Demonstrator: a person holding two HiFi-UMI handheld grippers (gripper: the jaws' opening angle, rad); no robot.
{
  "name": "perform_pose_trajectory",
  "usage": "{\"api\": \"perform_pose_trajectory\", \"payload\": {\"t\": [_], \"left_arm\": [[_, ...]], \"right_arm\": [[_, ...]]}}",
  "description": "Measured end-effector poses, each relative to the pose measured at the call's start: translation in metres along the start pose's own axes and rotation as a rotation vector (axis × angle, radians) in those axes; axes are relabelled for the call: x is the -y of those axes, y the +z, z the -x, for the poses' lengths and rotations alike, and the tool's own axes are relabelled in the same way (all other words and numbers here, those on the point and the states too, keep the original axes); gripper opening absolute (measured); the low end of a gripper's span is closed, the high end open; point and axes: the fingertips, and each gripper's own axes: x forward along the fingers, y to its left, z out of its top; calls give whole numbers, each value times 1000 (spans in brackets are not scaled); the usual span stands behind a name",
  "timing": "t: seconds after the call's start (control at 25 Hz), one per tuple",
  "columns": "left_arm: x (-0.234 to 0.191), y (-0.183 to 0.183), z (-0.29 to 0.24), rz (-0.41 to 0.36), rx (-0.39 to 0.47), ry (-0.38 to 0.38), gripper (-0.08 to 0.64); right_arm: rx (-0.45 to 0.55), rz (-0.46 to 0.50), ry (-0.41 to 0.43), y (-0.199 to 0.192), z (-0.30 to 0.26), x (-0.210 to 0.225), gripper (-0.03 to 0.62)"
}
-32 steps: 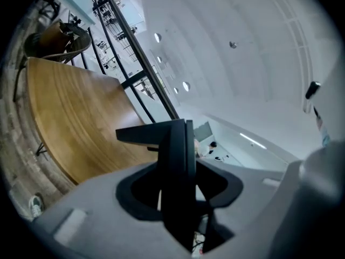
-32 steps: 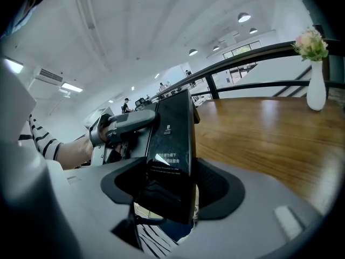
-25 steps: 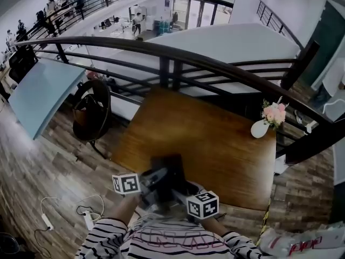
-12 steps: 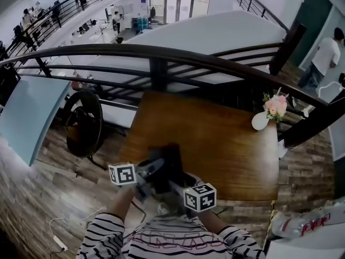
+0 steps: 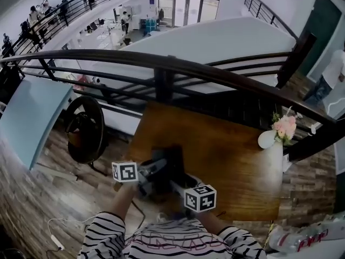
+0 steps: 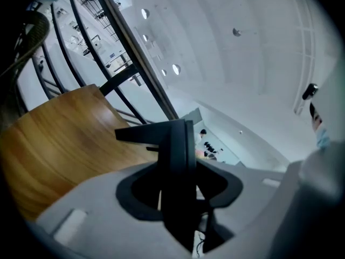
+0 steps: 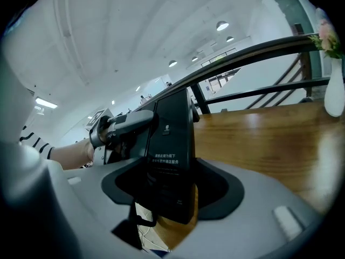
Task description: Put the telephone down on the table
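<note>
A black telephone (image 5: 167, 166) hangs over the near left edge of the brown wooden table (image 5: 232, 161), held from both sides. My left gripper (image 5: 152, 172) is shut on its left side and my right gripper (image 5: 177, 184) on its right side. In the left gripper view the telephone (image 6: 177, 155) stands edge-on between the jaws, with the table (image 6: 59, 139) beyond it. In the right gripper view its labelled back (image 7: 171, 144) fills the gap between the jaws, and the left gripper (image 7: 121, 124) grips it from the far side.
A white vase of pink flowers (image 5: 272, 136) stands at the table's far right corner. A black curved railing (image 5: 161, 63) runs behind the table. A round dark chair (image 5: 83, 128) stands left of it. Cables (image 5: 54, 236) lie on the wood floor. A person (image 5: 329, 72) stands far right.
Both grippers have carried the telephone along level, with the same grip. The table and vase sit differently in the head view as the person moved.
</note>
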Motion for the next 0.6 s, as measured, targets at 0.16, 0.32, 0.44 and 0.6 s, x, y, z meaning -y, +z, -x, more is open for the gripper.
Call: {"api": "perform_pose_trajectory", "payload": {"t": [0.16,0.32,0.44,0.6], "left_arm": [[-21,26,-26,-15,-3,-10,179],[-45,50,-52,-17,-27,-14,179],[-63,64,-70,-24,-64,-24,178],[-95,77,-98,-35,-129,-26,176]], "right_arm": [[-3,-7,1,25,-21,27,272],[-3,-30,0,48,-44,55,263],[-6,-59,-1,59,-61,73,256],[-13,-100,-3,70,-84,102,256]]}}
